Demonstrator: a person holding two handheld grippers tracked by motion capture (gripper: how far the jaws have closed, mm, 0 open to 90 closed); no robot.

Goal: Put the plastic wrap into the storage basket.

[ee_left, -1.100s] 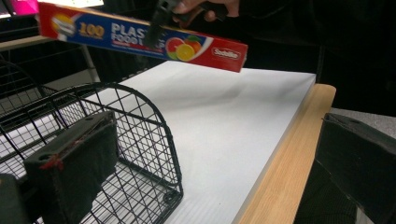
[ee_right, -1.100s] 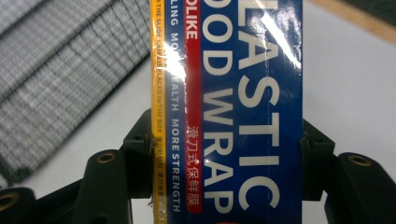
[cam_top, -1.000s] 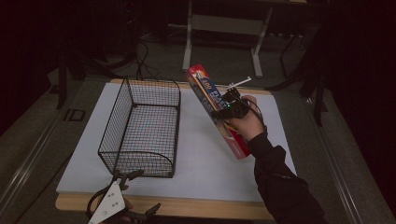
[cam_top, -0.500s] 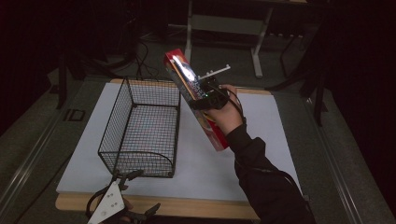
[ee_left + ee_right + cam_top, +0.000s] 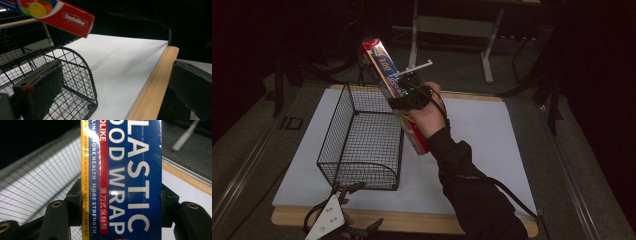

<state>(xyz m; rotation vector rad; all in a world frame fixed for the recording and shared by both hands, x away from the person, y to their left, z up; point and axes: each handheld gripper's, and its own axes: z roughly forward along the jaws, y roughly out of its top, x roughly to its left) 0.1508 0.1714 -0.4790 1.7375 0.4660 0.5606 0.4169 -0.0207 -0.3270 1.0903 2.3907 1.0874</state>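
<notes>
1. Glossy card in red and blue, the long plastic wrap box (image 5: 398, 95) hangs tilted in the air above the right-hand wall of the wire basket (image 5: 362, 145), its upper end leaning away over the far rim.
2. Clamped across its middle is the right gripper (image 5: 408, 98), its jaws pressing both long sides of the box (image 5: 122, 180).
3. My guess: the carrying step, box bound for the basket; next it must swing level and lengthwise to fit inside the thin black mesh.
4. At the table's wooden near edge (image 5: 152, 85), the left gripper (image 5: 343, 214) rests spread wide, holding nothing, its felt-padded jaws near the basket's curved end (image 5: 75, 75).
</notes>
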